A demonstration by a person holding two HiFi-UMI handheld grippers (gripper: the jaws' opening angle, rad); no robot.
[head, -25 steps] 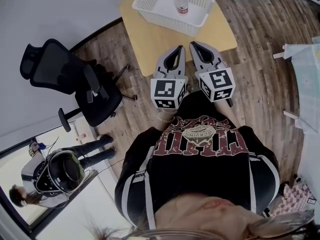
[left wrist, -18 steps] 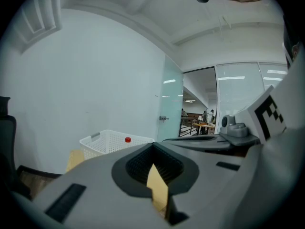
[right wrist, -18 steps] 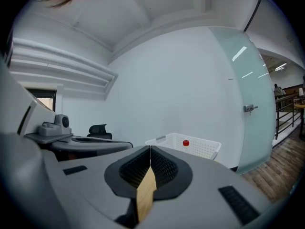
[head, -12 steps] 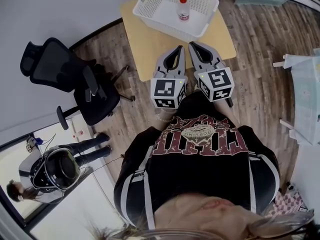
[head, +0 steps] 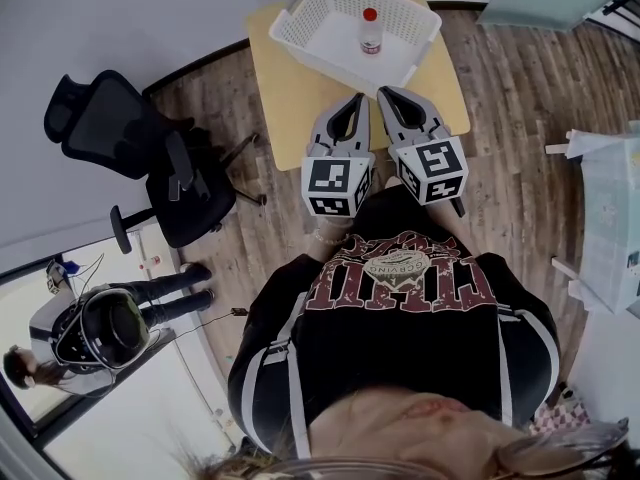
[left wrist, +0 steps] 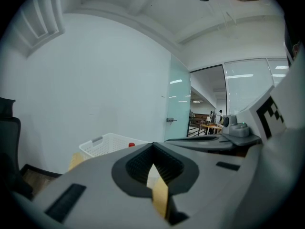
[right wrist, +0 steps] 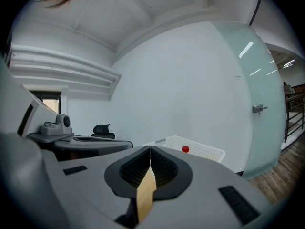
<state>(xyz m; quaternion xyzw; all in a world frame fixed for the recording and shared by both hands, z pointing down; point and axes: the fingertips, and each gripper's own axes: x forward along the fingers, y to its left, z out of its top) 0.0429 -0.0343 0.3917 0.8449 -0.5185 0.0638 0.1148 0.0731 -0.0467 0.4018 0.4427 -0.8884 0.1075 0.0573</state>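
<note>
Bottle (head: 370, 31) stands in white basket (head: 335, 60) on desk (head: 290, 103); left gripper (head: 357, 97) and right gripper (head: 386, 91) hover near, both jaws closed, empty.

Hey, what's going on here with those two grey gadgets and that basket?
A person in a black printed sweatshirt holds two grey tools side by side: the left hand-held gripper and the right hand-held gripper. Both are shut with nothing between the jaws. They point toward a light wooden table, where a small clear bottle with a red cap stands upright inside a white plastic lattice basket. Neither gripper touches anything.
</note>
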